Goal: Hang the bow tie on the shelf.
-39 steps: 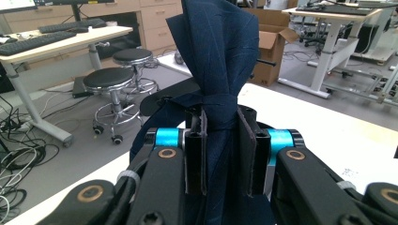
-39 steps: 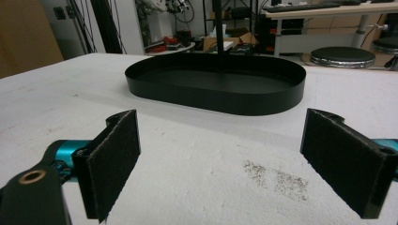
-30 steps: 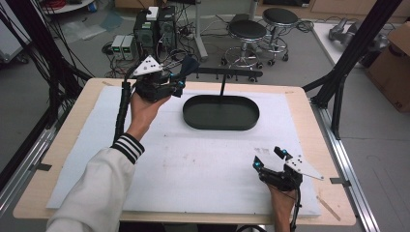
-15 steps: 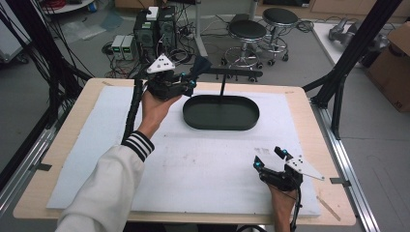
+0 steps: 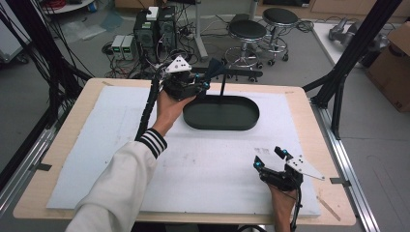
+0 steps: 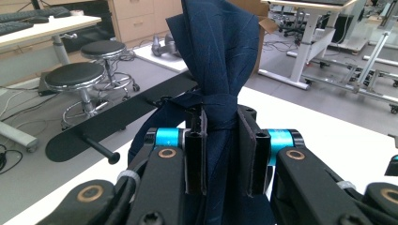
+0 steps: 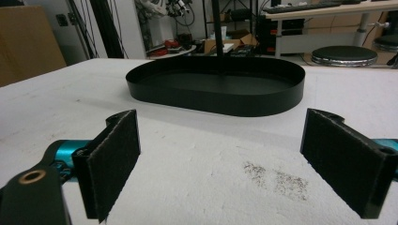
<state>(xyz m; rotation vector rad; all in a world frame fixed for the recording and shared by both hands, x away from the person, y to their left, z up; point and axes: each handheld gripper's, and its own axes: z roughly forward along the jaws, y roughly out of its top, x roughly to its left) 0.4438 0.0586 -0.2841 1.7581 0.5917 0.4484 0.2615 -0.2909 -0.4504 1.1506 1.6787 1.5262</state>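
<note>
The left gripper (image 6: 220, 150) is clamping a bunched dark blue cloth (image 6: 220, 61) between its two black jaws, the fabric rising from the centre of the left gripper view up to its top edge; in the high view the same left gripper (image 5: 205, 83) is sitting at upper centre of the frame, just above the left end of the black oval tray (image 5: 221, 113), with the cloth (image 5: 214, 68) poking out toward a black crossbar (image 5: 237, 73) on a thin post rising from the tray; the step in hand looks like draping the cloth over that bar, so the person is best off lifting the bundle clear of the bar's top, carrying it across until fabric is hanging on both sides, and only then letting go, since a snag on the small peg (image 6: 101, 147) under the bar could tip the stand; the right gripper (image 5: 269, 158) is resting low at the lower right of the high view, jaws spread wide and holding nothing, well apart from the tray.

The left gripper view is showing the folds pinched tight and the bar (image 6: 122, 117) slanting at left, detail too small from above; the right gripper view is showing its own gaping pads (image 7: 115, 161), the tray's low wall (image 7: 220, 101) and a dark speckled smudge (image 7: 277, 178) on the white table cover (image 7: 187, 187); the high view alone is giving the layout of both hands and a striped cuff (image 5: 151, 140).
</note>
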